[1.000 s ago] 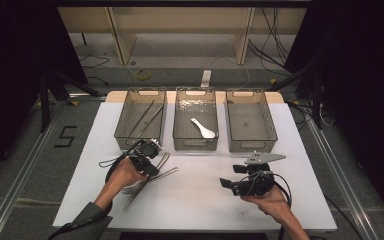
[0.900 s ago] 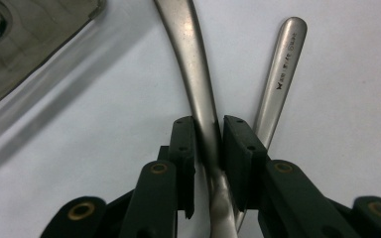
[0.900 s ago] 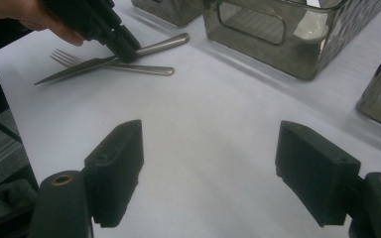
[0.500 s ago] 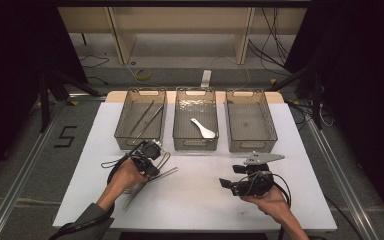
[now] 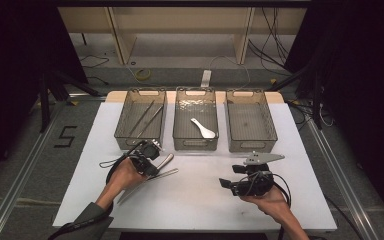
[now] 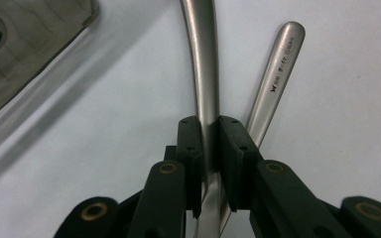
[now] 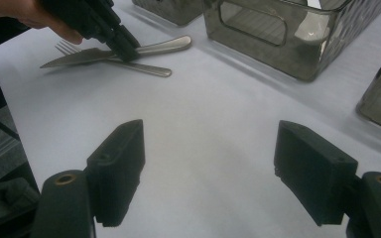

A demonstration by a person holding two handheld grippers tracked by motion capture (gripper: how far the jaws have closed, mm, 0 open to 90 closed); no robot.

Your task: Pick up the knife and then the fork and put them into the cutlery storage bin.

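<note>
Left gripper (image 6: 209,148): I see my jaws have just been closing; the pads now pinch the knife handle (image 6: 203,64), low centre of the left gripper view.
Knife: flat on the white table (image 5: 195,200), left of centre in the high view, crossing a fork (image 7: 129,67).
Right gripper (image 7: 208,171): my jaws stand wide apart with nothing between them, hovering lower right.
Bins: three trays (image 5: 252,142) at upper centre; spoon (image 5: 202,128) in the middle one.
</note>
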